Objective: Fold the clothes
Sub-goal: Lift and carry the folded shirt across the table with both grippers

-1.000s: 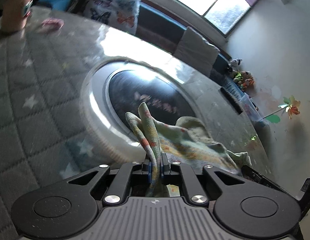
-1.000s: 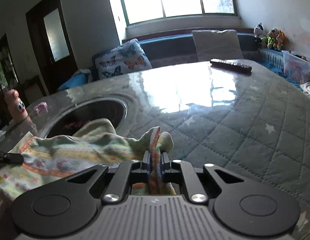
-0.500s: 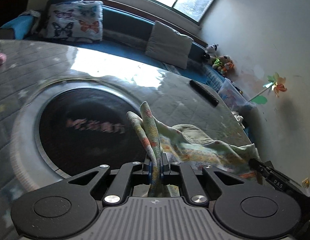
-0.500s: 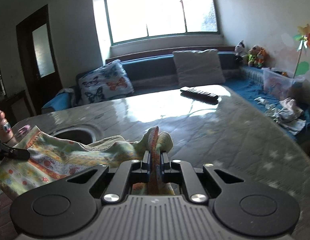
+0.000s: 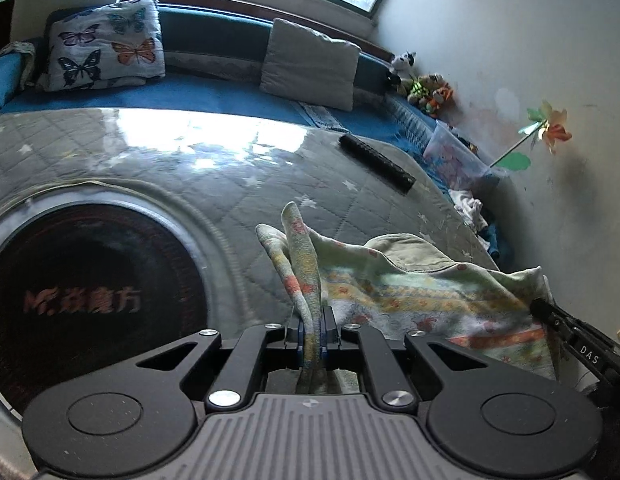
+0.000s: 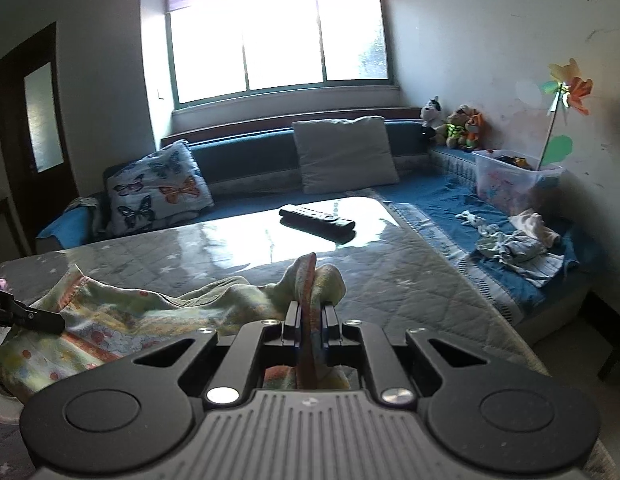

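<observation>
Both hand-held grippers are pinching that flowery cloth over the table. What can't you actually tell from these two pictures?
- What garment the flowery cloth is: both views show it bunched, its lower part behind the gripper bodies.
- Whether it hangs free or touches the table: that part is hidden.
- Buttons on the remote: too small.
- Contents of the plastic bin: too small, walls cloudy.
- The person: outside both views.
- Left hand-held gripper and right hand-held gripper: pads buried in fabric.

Garment [image 6: 122,320] spread on tabletop [image 6: 389,280] between left gripper [image 5: 312,330] and right gripper [image 6: 310,320]; remote [image 6: 317,222] lies farther back on tabletop; sofa [image 6: 246,152] behind with butterfly pillow [image 6: 158,188] left, plain cushion [image 6: 345,154] right; plush toys [image 6: 457,124] in far right corner.
</observation>
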Motion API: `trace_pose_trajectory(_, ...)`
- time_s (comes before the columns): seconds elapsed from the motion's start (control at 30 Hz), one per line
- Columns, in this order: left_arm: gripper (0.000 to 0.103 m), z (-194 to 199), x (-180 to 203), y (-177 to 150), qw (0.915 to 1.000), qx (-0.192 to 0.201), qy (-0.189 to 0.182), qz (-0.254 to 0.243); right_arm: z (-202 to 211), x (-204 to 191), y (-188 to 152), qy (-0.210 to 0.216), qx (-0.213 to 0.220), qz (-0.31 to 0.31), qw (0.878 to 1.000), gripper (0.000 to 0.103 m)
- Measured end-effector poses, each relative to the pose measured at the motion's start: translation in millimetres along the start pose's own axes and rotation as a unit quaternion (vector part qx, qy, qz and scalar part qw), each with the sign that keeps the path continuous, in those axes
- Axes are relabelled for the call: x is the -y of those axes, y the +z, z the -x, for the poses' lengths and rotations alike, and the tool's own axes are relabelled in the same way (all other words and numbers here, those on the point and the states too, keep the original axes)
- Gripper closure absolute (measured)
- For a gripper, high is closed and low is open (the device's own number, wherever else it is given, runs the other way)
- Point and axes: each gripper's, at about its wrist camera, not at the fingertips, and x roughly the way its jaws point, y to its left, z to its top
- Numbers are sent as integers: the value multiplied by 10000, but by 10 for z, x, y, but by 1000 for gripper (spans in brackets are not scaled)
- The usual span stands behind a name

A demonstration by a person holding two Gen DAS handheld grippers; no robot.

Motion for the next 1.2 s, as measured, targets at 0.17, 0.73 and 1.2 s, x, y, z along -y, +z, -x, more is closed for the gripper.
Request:
trace_pose_trajectory(0.17,95,-161,223,78,9998,-68,9,-199,-86,179,33,-174,-21,-39,9998,95)
trace_pose_trajectory(0.73,95,-529,609,147,9980,-281,51,-556,-203,574,15,-516,-118,-132,9985,95)
trace_pose_trajectory(1.2,95,-683,649,89,9969,-479,83,-619,-332,636,-71,-619,-328,-181,9974,95)
